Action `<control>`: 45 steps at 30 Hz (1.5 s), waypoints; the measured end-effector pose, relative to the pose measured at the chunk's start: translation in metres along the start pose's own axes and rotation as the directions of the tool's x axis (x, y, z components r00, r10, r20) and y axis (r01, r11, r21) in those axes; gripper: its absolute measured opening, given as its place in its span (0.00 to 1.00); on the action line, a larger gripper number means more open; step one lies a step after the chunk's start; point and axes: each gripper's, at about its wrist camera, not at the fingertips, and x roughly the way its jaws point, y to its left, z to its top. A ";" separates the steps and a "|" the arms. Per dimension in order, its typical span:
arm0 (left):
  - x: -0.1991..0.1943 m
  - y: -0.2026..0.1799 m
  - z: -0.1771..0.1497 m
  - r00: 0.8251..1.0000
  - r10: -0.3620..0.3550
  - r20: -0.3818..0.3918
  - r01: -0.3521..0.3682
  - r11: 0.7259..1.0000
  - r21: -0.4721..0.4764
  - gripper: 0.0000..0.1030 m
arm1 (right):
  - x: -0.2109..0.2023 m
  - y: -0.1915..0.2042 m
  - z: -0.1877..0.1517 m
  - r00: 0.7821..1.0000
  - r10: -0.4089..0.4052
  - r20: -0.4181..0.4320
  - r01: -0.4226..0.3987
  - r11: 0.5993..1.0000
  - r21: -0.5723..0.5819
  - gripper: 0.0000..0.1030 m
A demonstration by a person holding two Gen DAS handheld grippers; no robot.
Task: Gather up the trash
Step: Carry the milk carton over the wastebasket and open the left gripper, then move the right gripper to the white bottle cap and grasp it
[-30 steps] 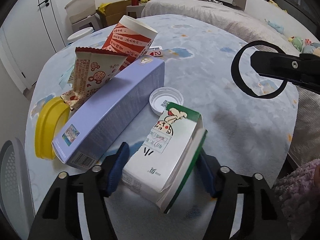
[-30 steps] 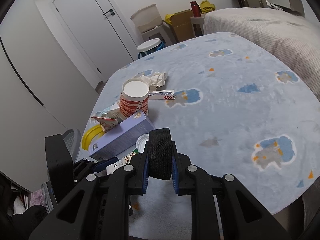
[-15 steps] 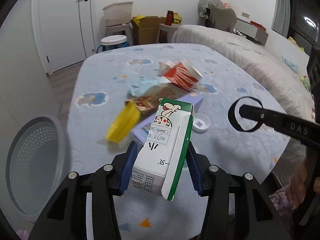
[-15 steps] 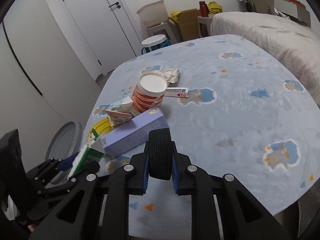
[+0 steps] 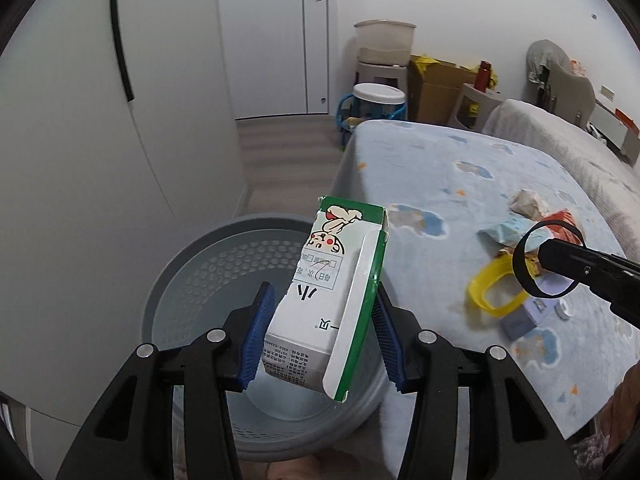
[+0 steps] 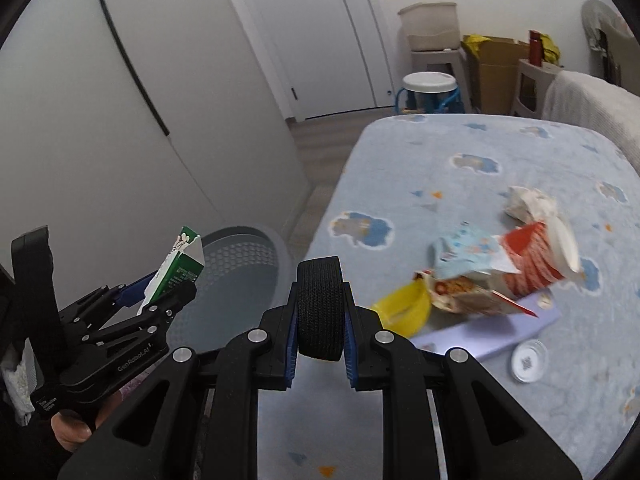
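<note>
My left gripper [image 5: 320, 320] is shut on a white and green milk carton [image 5: 324, 300] and holds it above the grey perforated trash bin [image 5: 192, 280] beside the table. The carton [image 6: 176, 268] and bin [image 6: 240, 264] also show in the right wrist view. My right gripper [image 6: 320, 320] is shut on a black ring of tape [image 6: 320, 308] above the table's near edge; the ring [image 5: 548, 258] shows in the left wrist view too. On the table lie a red paper cup [image 6: 536, 256], a snack wrapper [image 6: 464, 292], a yellow lid [image 6: 404, 308], a lilac box [image 6: 488, 336] and a white cap [image 6: 528, 360].
The table [image 6: 460, 184] has a blue patterned cloth. Crumpled paper [image 6: 528, 204] lies further back. A white wall and door stand left of the bin. A stool [image 6: 430, 84], boxes and a bed are behind the table.
My left gripper has lifted the milk carton off the table and swung it left to above the trash bin. My right gripper has turned left with the tape ring still held.
</note>
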 end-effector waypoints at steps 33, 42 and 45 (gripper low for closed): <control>0.041 0.086 -0.019 0.985 0.127 -0.117 -0.143 0.980 -0.138 0.67 | 0.105 0.065 0.013 0.980 0.140 -0.144 -0.157 0.981 -0.116 0.41; 0.040 0.084 -0.020 0.983 0.149 -0.108 -0.163 0.977 -0.138 0.72 | 0.103 0.066 0.008 0.980 0.135 -0.146 -0.153 0.981 -0.120 0.42; 0.039 0.085 -0.020 0.983 0.153 -0.105 -0.167 0.976 -0.140 0.72 | 0.102 0.066 0.007 0.980 0.135 -0.143 -0.153 0.981 -0.122 0.43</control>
